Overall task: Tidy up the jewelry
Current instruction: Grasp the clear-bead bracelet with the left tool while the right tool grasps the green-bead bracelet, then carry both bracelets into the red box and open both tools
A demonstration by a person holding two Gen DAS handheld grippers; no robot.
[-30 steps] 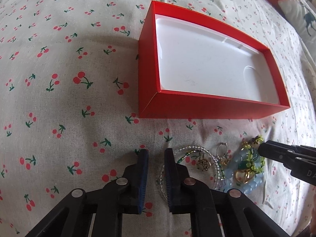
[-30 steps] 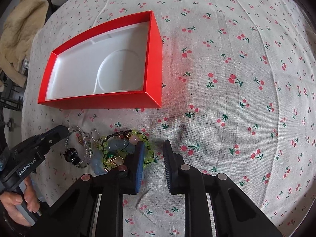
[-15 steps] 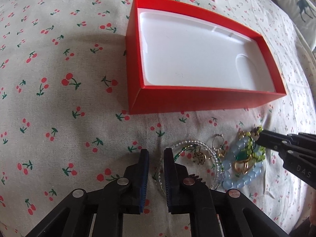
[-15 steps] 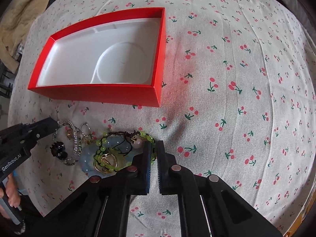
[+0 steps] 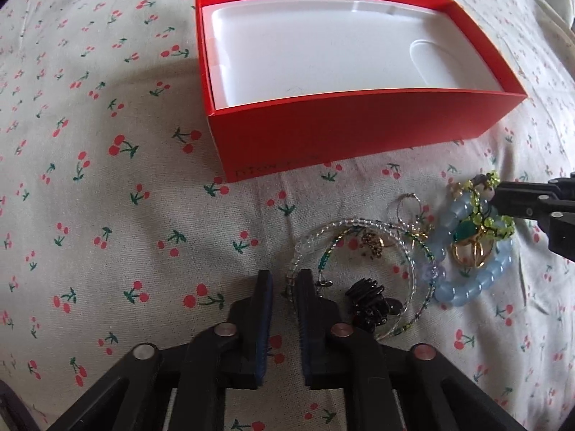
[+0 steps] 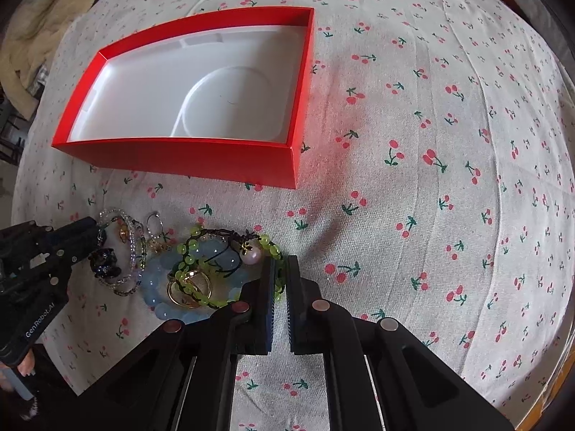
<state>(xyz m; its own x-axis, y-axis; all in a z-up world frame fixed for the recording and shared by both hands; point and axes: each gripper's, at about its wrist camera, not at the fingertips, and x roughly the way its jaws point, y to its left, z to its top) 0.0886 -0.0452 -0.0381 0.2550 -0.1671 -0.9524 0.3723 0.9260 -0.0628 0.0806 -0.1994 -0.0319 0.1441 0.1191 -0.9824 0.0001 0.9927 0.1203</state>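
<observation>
1. Jewelry pile lies on the cherry-print cloth, near the empty red box.
2. Right gripper fingers pinch the green bead bracelet; left gripper fingers are slightly parted, holding nothing.
3. Strands are light, limp, tangle-prone: grip the cord.

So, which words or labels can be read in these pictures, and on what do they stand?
"GenRobot.AI": white print on the left gripper, seen in the right wrist view.
Dark print on the front wall of the red box: too blurred to read.
Nothing else is readable.
</observation>
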